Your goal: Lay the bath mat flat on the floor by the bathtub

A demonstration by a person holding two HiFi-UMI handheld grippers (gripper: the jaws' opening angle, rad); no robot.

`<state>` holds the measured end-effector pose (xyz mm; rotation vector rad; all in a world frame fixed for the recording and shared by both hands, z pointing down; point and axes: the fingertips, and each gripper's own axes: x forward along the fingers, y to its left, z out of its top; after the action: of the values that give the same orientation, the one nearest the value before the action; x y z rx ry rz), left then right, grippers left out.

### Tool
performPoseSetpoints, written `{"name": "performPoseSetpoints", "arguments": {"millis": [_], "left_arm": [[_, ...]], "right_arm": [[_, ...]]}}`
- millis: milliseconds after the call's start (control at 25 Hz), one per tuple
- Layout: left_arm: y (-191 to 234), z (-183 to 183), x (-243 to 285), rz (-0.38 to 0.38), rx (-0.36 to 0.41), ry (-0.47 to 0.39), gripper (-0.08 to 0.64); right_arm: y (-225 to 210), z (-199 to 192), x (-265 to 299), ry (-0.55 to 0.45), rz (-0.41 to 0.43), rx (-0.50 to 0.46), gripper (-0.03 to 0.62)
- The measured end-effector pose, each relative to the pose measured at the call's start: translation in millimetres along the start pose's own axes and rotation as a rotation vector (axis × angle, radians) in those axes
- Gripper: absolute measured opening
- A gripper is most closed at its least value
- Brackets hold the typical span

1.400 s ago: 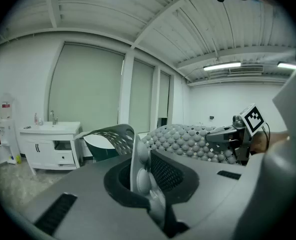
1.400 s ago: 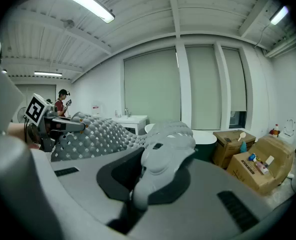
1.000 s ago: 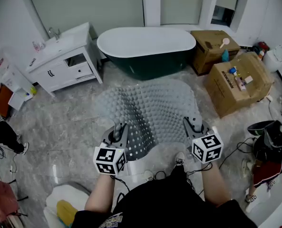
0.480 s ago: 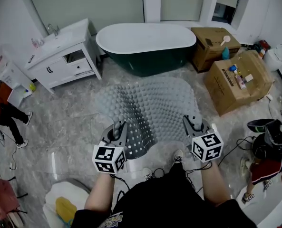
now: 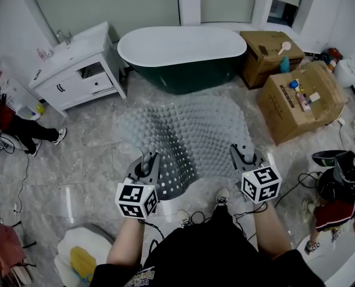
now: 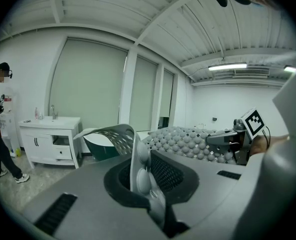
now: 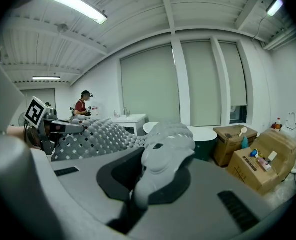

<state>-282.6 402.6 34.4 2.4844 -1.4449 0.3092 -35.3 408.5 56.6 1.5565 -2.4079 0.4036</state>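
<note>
Okay, head view only: whole bath mat [image 5: 189, 130] spread mid-frame, just below the bathtub [image 5: 177, 52], over the marbled floor [image 5: 87, 154].
Gripper views only: mat edge pinched right between each pair of jaws, plus the ceiling lights [image 7: 75, 6].
Left gripper [image 5: 148, 160]: clamped on the mat's near-left corner.
Right gripper [image 5: 240, 154]: clamped on the near-right corner.
Mat look: grey, covered in round bumps and little holes, sagging and rippled between the two grips, not flat.
</note>
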Motion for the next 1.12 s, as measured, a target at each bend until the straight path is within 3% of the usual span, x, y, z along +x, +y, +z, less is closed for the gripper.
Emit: {"name": "performPoseSetpoints", "arguments": {"millis": [1120], "left_arm": [[-90.3, 13.0, 166.1, 0.044, -0.023, 0.059, 0.035]], "right_arm": [[-188.3, -7.9, 38.9, 0.05, 0.058, 0.046, 0.031]]}}
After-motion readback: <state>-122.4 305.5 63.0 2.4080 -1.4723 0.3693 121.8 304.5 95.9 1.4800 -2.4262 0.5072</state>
